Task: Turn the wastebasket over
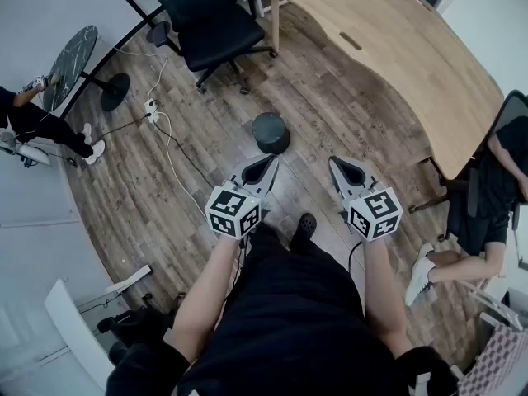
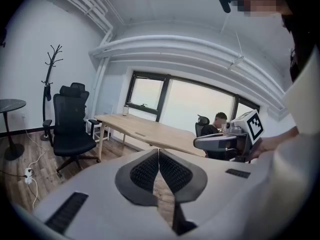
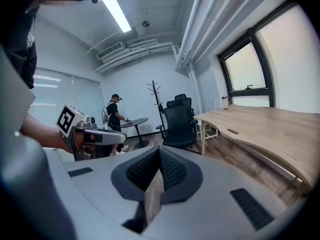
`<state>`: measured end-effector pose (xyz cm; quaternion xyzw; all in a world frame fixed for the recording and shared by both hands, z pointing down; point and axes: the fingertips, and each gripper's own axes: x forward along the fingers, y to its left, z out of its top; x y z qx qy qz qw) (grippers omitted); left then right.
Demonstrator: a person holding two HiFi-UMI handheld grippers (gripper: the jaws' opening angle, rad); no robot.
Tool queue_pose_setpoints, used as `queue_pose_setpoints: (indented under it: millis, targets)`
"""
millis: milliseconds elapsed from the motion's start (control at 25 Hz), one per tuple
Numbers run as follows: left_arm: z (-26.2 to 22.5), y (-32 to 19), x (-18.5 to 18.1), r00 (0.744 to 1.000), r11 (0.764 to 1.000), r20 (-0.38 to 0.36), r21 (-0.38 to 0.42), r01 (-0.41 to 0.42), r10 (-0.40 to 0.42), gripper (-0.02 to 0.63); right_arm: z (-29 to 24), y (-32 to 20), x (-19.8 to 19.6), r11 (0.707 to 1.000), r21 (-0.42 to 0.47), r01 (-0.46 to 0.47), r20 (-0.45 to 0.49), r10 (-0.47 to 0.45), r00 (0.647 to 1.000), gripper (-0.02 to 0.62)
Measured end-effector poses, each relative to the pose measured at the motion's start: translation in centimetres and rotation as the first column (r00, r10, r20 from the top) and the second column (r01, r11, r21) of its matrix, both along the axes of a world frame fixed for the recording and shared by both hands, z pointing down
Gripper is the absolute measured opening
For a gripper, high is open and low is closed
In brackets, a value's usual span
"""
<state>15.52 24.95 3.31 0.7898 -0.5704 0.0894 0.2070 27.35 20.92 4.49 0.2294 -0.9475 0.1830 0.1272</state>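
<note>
Dark and cylindrical, the wastebasket (image 1: 271, 133) is seen in the head view standing on the wood floor (image 1: 330, 97), long axis vertical. Which end is up cannot be told. It lies untouched just ahead of the left gripper (image 1: 266, 165) and right gripper (image 1: 340, 165), so the turning is judged not yet begun.

In the left gripper view, the left gripper (image 2: 159, 156) is shown pressed together on nothing.

In the right gripper view, the right gripper (image 3: 160, 154) is likewise closed and empty.

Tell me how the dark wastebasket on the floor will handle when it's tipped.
The wastebasket looks small compared with the office chair, so it is probably light. Its round body would likely roll once on its side. On the smooth wood floor it may slide before tipping if pushed low.
</note>
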Motion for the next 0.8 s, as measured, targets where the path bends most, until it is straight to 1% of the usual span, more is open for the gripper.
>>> queue_pose_setpoints:
  millis: [200, 480, 560, 680, 800]
  targets:
    - [0.3, -0.2, 1.0, 1.000, 1.000, 0.007, 0.001, -0.007, 0.007, 0.018, 0.4, -0.6, 0.8, 1.000, 0.003, -0.006, -0.002, 0.006, 1.000, 0.031]
    - [0.3, -0.1, 1.3, 1.000, 1.000, 0.014, -0.004, -0.012, 0.012, 0.018, 0.3, -0.2, 1.2, 1.000, 0.003, -0.001, 0.008, 0.001, 1.000, 0.031]
    - [0.2, -0.2, 0.9, 1.000, 1.000, 0.017, -0.003, -0.002, 0.003, 0.018, 0.3, -0.2, 1.5, 1.000, -0.005, -0.005, 0.015, 0.005, 1.000, 0.031]
    - [0.0, -0.2, -0.2, 0.999, 0.999, 0.010, 0.002, 0.032, -0.032, 0.018, 0.4, -0.5, 1.9, 0.999, -0.025, -0.026, 0.042, 0.027, 0.999, 0.032]
    - [0.2, -0.2, -1.1, 0.999, 1.000, 0.010, -0.006, 0.030, -0.030, 0.018, 0.4, -0.6, 1.8, 0.998, -0.050, -0.045, 0.073, 0.049, 0.996, 0.031]
